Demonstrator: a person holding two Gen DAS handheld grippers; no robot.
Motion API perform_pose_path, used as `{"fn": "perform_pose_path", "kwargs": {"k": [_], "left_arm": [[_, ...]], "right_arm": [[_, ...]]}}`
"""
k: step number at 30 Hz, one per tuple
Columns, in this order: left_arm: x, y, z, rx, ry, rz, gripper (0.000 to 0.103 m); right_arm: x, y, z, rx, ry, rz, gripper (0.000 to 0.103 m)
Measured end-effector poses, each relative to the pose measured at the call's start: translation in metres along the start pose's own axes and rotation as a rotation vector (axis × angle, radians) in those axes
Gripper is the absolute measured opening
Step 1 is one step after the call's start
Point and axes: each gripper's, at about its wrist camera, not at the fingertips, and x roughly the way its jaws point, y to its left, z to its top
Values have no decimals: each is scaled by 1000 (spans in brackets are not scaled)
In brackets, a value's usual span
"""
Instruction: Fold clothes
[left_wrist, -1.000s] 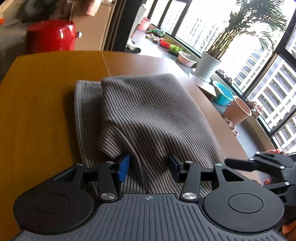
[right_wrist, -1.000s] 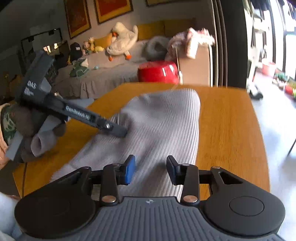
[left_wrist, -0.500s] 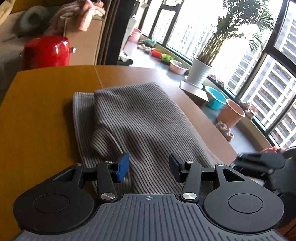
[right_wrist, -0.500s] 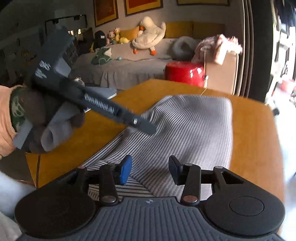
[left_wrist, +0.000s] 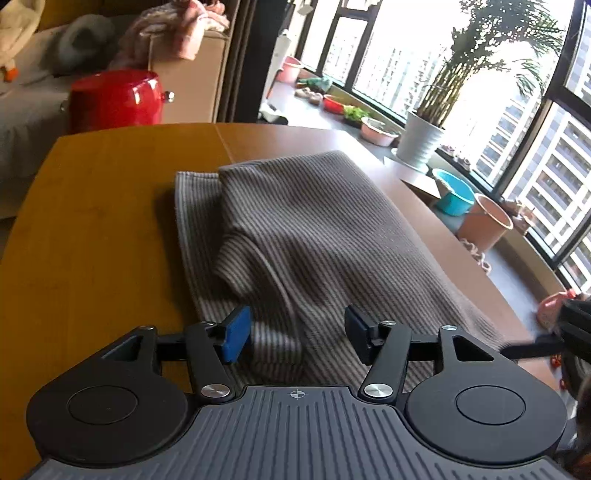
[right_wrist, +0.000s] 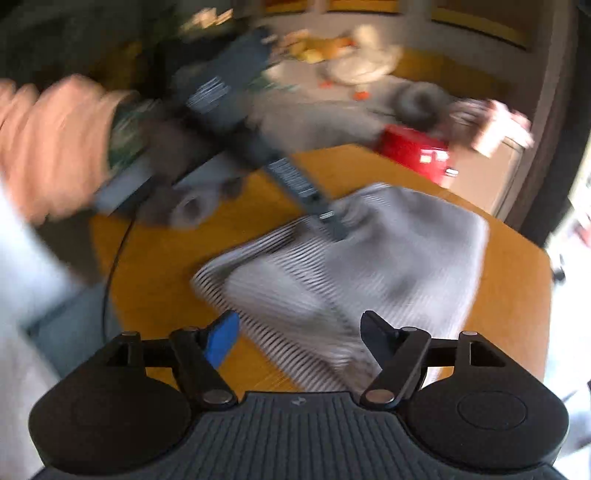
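A grey striped garment (left_wrist: 317, 236) lies folded on the wooden table (left_wrist: 92, 236), with a folded-over flap on its left side. My left gripper (left_wrist: 297, 332) is open and empty, held just above the garment's near edge. In the right wrist view, which is blurred by motion, the garment (right_wrist: 369, 266) lies in the middle of the table and my right gripper (right_wrist: 299, 334) is open and empty above its near corner. The left gripper shows there as a dark tool (right_wrist: 258, 147) over the garment's far edge.
A red pot (left_wrist: 118, 99) stands beyond the table's far edge, with a sofa behind it. Plant pots and basins (left_wrist: 452, 192) line the window sill on the right. The table edge (left_wrist: 480, 266) runs close along the garment's right side.
Both grippers have pulled back and risen from the garment. The right gripper has opened wider and swung fast, blurring its view. The garment lies still.
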Motion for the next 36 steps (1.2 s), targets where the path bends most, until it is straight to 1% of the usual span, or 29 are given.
{"fn": "perform_pose_path", "kwargs": {"k": [3, 5, 6, 8, 10, 11, 13, 15, 16, 17, 18, 19, 20, 21, 22, 23, 25, 28, 31, 34, 35, 36], "left_arm": [[-2, -1, 0, 2, -2, 0, 63], [-4, -1, 0, 3, -5, -2, 64], [-5, -1, 0, 4, -6, -4, 64], [-6, -1, 1, 7, -9, -7, 65], [-6, -1, 1, 8, -13, -9, 67], [-7, -2, 2, 8, -16, -12, 69], [-7, -3, 2, 12, -22, -17, 69], [-10, -4, 2, 22, -31, -20, 70], [-12, -4, 1, 31, -40, -19, 71], [-15, -4, 1, 41, -49, -17, 72], [-19, -3, 1, 54, -61, -17, 73], [-24, -2, 0, 69, -73, -17, 76], [-30, -2, -1, 96, -85, -26, 82], [-37, -1, -2, 129, -96, -38, 85], [-43, 0, -4, 161, -107, -51, 91], [-50, -1, -7, 203, -112, -70, 94], [-58, -9, -17, 300, -105, -99, 95], [-66, -23, -32, 439, -89, -135, 95], [-52, -45, -46, 543, -76, -116, 95], [-29, -63, -52, 610, -80, -96, 94], [-21, -69, -54, 630, -82, -90, 93], [-16, -72, -55, 638, -76, -106, 89]], "right_arm": [[17, 20, -5, -168, 33, -60, 76], [25, 30, -8, -263, 31, -96, 82], [27, 33, -8, -297, 20, -110, 82], [32, 38, -7, -340, 4, -131, 82], [36, 38, -3, -353, -1, -145, 82], [38, 37, -1, -350, -2, -150, 77], [41, 18, 5, -189, 13, -103, 66], [45, -4, 11, -8, 30, -48, 61], [46, -15, 14, 82, 39, -20, 56], [46, -29, 16, 195, 41, 15, 51], [45, -46, 16, 313, 43, 54, 48], [43, -62, 14, 431, 44, 97, 43], [43, -75, 11, 529, 43, 134, 41], [43, -85, 6, 605, 40, 167, 40], [44, -92, 1, 664, 36, 195, 39], [44, -96, -4, 707, 33, 216, 39], [44, -101, -8, 764, 31, 243, 39], [48, -105, -14, 812, 32, 275, 38], [51, -110, -12, 822, 34, 286, 38], [45, -99, -5, 752, 34, 245, 38], [41, -94, -1, 700, 29, 202, 39], [36, -88, 4, 632, 19, 148, 39]]}}
